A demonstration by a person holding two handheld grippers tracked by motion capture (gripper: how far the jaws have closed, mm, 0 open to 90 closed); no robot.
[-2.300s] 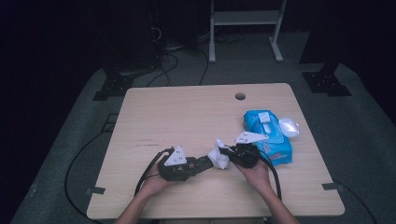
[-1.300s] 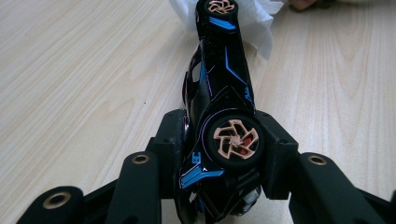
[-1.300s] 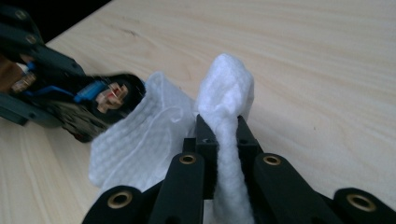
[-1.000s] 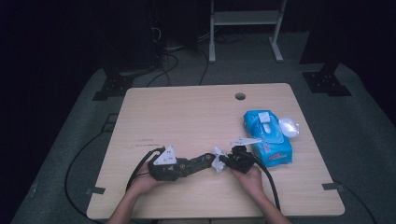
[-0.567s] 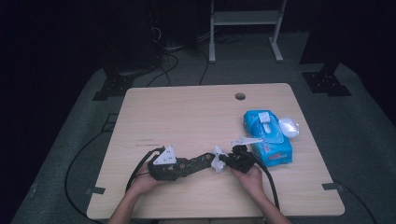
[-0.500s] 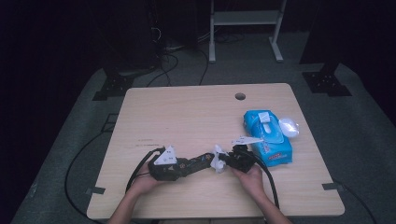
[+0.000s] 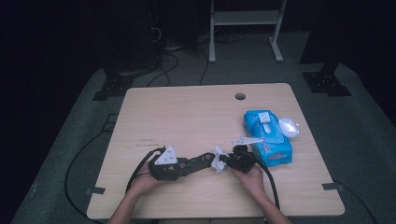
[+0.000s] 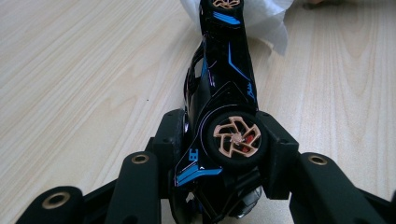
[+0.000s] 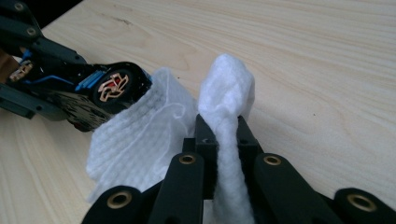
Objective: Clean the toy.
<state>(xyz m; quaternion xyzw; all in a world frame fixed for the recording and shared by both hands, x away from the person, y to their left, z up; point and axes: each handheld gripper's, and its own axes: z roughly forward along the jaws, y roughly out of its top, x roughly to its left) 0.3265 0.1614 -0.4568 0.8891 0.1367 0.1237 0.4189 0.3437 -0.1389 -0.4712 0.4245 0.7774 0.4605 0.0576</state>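
Note:
A black toy car (image 8: 219, 93) with blue stripes and copper wheels lies on its side near the table's front edge. My left gripper (image 8: 219, 140) is shut on its rear end, one pad against a wheel. In the high view this left gripper (image 7: 198, 163) points right, with the car (image 7: 201, 162) reaching toward the other hand. My right gripper (image 9: 223, 135) is shut on a white wet wipe (image 9: 224, 107), whose loose part drapes over the car's nose (image 9: 112, 88). From above, the wipe (image 7: 217, 159) sits between both grippers, and the right gripper (image 7: 229, 160) points left.
A blue wet-wipe pack (image 7: 267, 135) lies right of the right hand, with a crumpled white wipe (image 7: 288, 126) beside its far end. The wooden table (image 7: 187, 112) has a cable hole (image 7: 240, 96) at the back. Black cables trail off the front edge.
Both hands have drawn nearer to the front edge since the earliest frame. Over the last second nothing visibly moved.

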